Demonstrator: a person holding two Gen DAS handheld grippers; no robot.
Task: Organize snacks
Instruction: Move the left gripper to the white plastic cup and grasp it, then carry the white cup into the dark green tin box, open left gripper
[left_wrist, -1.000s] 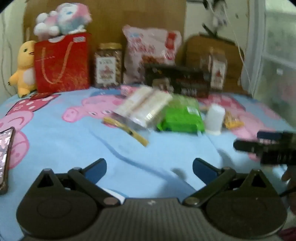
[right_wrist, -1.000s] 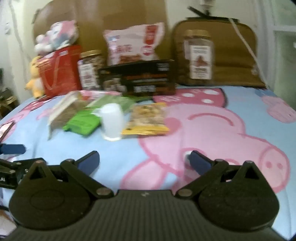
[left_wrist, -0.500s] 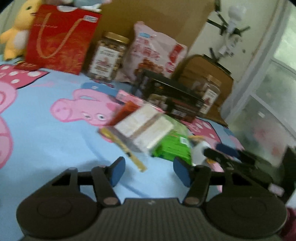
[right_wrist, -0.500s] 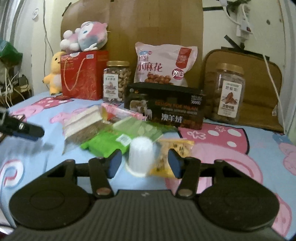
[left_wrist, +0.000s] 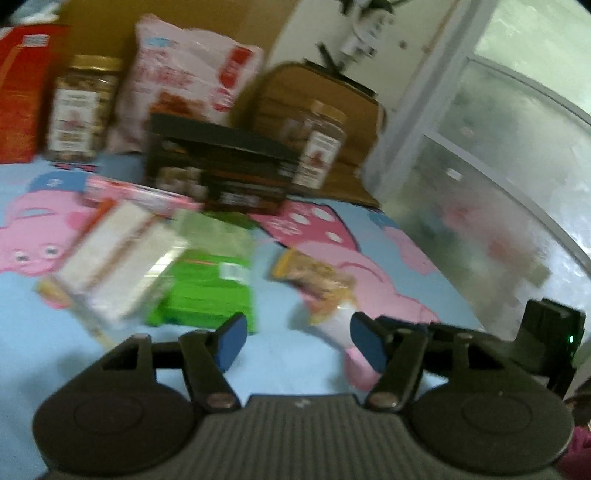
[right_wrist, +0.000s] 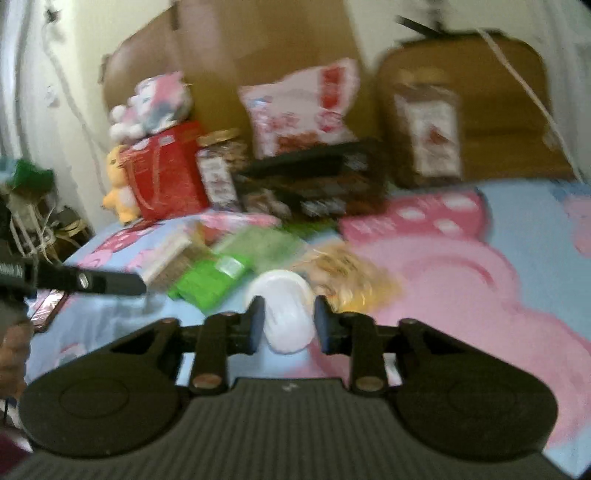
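White cup (right_wrist: 286, 310) sits between right tool (right_wrist: 288, 325) fingers, right view only.

cup (right_wrist: 286, 314) between right jaws | wafer pack (right_wrist: 207, 282) left | nut packet (right_wrist: 351, 275) right-behind

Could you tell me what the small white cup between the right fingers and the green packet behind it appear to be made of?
The white cup looks like thin matte plastic, opaque with faint ribs, though blur leaves this uncertain. The green packet seems to be glossy plastic film, judging by its sheen and flat printed label.
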